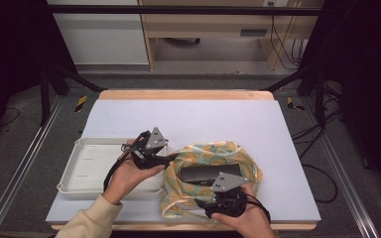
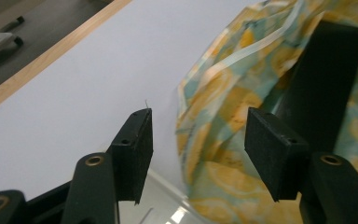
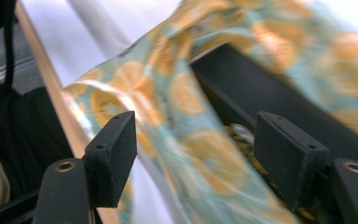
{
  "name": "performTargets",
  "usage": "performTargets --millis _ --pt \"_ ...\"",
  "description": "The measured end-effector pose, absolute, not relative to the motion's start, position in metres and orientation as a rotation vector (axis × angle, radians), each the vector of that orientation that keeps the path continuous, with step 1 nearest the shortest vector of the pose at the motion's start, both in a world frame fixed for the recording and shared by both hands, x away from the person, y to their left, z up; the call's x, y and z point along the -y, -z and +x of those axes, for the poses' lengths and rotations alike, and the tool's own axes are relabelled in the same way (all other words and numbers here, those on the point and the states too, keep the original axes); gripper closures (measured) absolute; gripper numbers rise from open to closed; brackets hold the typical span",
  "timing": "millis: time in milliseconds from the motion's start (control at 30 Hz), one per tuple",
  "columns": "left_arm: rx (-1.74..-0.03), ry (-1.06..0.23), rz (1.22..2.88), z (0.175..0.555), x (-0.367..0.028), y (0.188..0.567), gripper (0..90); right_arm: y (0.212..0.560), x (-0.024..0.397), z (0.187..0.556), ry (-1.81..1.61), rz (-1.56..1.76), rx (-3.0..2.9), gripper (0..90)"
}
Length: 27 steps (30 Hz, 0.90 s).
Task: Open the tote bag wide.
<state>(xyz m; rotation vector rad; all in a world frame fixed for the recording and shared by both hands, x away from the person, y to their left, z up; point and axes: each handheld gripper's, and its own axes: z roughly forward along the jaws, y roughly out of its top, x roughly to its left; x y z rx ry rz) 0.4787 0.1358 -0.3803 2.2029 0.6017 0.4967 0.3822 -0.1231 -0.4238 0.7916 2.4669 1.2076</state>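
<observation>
- Your left gripper [image 1: 171, 159] sits at the left edge of the soft cloth bag printed with orange slices on pale green [image 1: 206, 153]. Its jaws stand apart and grip nothing. In the left gripper view the bag's printed fabric [image 2: 223, 116] lies beyond the gap, nearer the right-hand pad, with no pad pressing on it.
- Your right gripper [image 1: 203, 202] is at the near edge of the same bag, close to the table's front rim. Its jaws are parted as well, released. The right gripper view shows a fold of the fabric [image 3: 191, 140] running through the space between the pads (blurred, so whether it brushes one of them I cannot tell).
- The bag lies on the white table cover [image 1: 203, 119], right of centre and towards you, with its mouth gaping upward.
- Inside it rests a flat black rectangular box [image 1: 206, 173], its dark top plain in the opening. In the left gripper view the box [image 2: 328, 79] stands behind the right-hand pad, wrapped by the cloth. In the right gripper view its long black edge [image 3: 270, 93] runs beneath the fabric.
- Just left of the bag lies a shallow white plastic tray [image 1: 87, 166], under your left forearm. The bag's left side comes up close to its right rim.
- Your cream sleeve [image 1: 92, 218] enters from the bottom left.
</observation>
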Motion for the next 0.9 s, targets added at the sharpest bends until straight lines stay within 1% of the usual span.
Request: performTargets --millis 33,100,200,233,267,300,333,367,467,500,533,567,600,633,700,767,800,900 --pt "-0.597 -0.463 2.172 0.471 -0.135 0.382 43.3 0.418 0.136 0.384 -1.218 0.823 -2.422 32.1" --pt "-0.587 -0.448 2.169 0.465 -0.133 0.385 44.3 0.416 0.14 0.384 -1.217 0.838 -2.407 32.9" --pt "-0.562 -0.442 2.172 0.451 -0.129 0.393 49.5 0.406 0.16 0.388 -1.2 0.885 -2.328 36.8" --pt "-0.537 -0.413 2.174 0.441 -0.125 0.399 52.3 0.401 0.171 0.392 -1.175 0.927 -2.272 40.3" --pt "-0.537 -0.413 2.174 0.441 -0.125 0.399 53.7 0.401 0.171 0.392 -1.175 0.927 -2.272 40.3" --pt "-0.497 -0.401 2.207 0.432 -0.119 0.403 54.0 0.396 0.186 0.399 -1.138 0.99 -2.194 44.3" --pt "-0.497 -0.401 2.207 0.432 -0.119 0.403 54.3 0.396 0.186 0.399 -1.138 0.99 -2.194 44.3" --pt "-0.481 -0.395 2.219 0.428 -0.116 0.405 54.3 0.395 0.195 0.404 -1.101 1.026 -2.155 44.6" --pt "-0.455 -0.393 2.236 0.422 -0.109 0.412 56.1 0.399 0.211 0.419 -0.997 1.082 -2.087 46.8" --pt "-0.45 -0.392 2.255 0.421 -0.106 0.418 57.6 0.407 0.217 0.428 -0.976 1.106 -2.088 47.6" --pt "-0.45 -0.392 2.255 0.421 -0.106 0.418 58.2 0.407 0.217 0.428 -0.976 1.106 -2.088 47.6" --pt "-0.445 -0.366 2.27 0.42 -0.102 0.426 59.5 0.414 0.219 0.435 -0.958 1.115 -2.09 48.9" --pt "-0.445 -0.366 2.27 0.42 -0.102 0.426 60.9 0.419 0.219 0.438 -0.954 1.127 -2.095 51.3" --pt "-0.433 -0.39 2.279 0.417 -0.1 0.433 61.8 0.423 0.218 0.442 -0.943 1.129 -2.097 55.6" --pt "-0.421 -0.394 2.285 0.415 -0.099 0.434 63.0 0.429 0.216 0.447 -0.933 1.131 -2.122 63.0" --pt "-0.424 -0.383 2.281 0.412 -0.099 0.432 68.2 0.434 0.214 0.453 -0.925 1.122 -2.14 71.0" --pt "-0.412 -0.381 2.282 0.411 -0.098 0.432 69.3 0.435 0.214 0.455 -0.925 1.124 -2.142 72.5" --pt "-0.403 -0.379 2.27 0.408 -0.098 0.429 69.0 0.436 0.215 0.459 -0.943 1.119 -2.137 77.0"
